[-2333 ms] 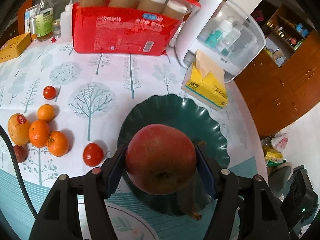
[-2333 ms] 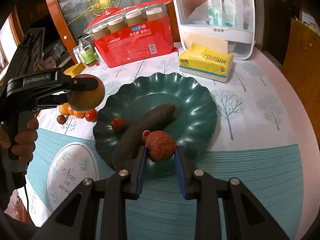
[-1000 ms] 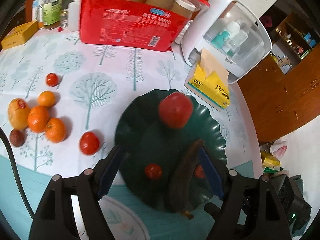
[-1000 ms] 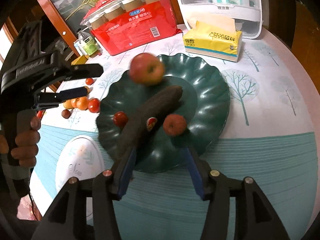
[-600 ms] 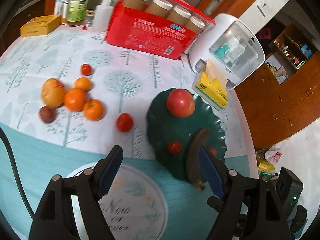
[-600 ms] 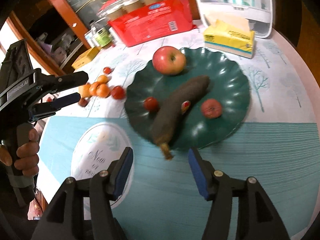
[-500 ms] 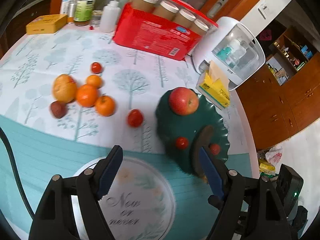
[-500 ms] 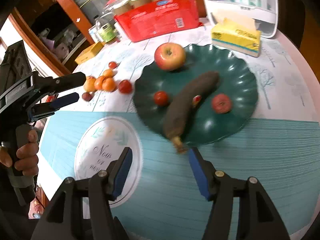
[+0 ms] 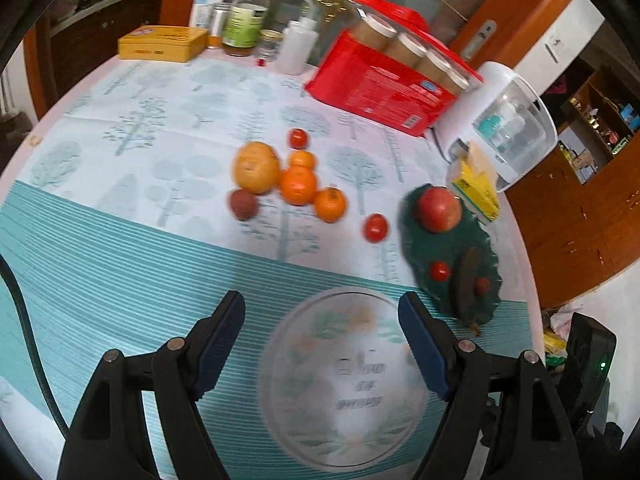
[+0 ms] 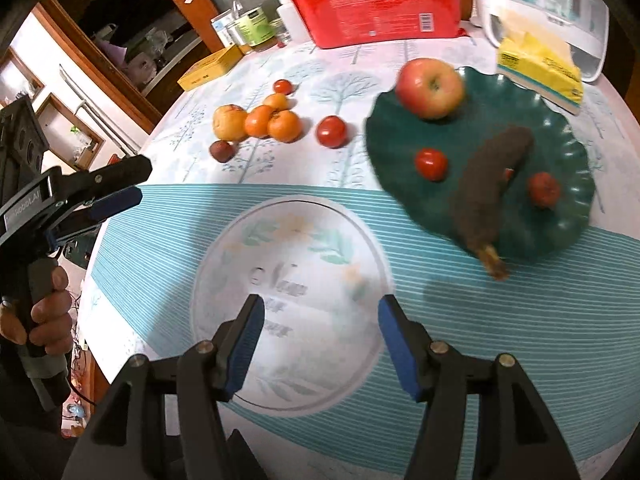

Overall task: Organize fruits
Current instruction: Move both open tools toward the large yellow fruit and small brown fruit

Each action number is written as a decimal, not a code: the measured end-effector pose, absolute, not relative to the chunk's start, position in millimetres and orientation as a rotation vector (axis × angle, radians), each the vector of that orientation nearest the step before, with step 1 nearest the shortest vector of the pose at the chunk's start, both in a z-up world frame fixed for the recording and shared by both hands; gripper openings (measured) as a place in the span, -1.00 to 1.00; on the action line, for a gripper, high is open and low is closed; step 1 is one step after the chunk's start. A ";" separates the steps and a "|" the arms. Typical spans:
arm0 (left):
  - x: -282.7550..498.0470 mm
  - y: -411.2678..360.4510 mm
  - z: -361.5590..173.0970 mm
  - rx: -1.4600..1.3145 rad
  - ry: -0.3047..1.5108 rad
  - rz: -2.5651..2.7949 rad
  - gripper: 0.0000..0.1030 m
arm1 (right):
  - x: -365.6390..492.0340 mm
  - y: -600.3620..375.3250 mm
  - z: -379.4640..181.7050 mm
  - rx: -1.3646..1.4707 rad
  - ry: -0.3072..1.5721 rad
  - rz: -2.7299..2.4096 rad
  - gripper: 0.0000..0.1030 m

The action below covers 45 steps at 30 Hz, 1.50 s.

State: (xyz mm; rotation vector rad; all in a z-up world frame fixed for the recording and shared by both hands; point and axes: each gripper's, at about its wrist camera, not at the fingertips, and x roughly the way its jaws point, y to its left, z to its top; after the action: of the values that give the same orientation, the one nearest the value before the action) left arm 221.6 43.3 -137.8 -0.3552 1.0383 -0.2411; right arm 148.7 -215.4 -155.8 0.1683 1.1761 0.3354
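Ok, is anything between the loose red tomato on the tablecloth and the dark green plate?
Nothing visible: only bare tablecloth separates the loose red tomato from the dark green scalloped plate rim.

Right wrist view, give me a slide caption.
Open right gripper above the tablecloth; apple and banana on green plate.

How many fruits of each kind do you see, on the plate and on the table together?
Apple: 1
Overripe banana: 1
Tomatoes: 3
Oranges: 3
Lychees: 2
Yellow-orange pear-like fruit: 1
Total: 11
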 end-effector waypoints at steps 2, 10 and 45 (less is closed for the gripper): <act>223.7 55.7 -136.2 -0.342 1.040 -0.229 0.57 | 151.0 -203.1 -156.5 0.172 1.177 0.335 0.16; 250.6 108.0 -134.5 -0.259 1.069 -0.216 0.60 | 163.1 -154.1 -163.9 0.213 1.167 0.312 0.16; 418.7 58.7 -167.1 0.195 1.158 -0.559 0.70 | 248.8 -23.9 -178.5 -0.039 0.850 0.270 0.16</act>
State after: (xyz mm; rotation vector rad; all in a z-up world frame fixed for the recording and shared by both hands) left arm 418.7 58.7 -167.1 0.1948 1.1580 -0.5585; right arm 248.8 -23.9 -178.5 -0.0392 0.8503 0.2704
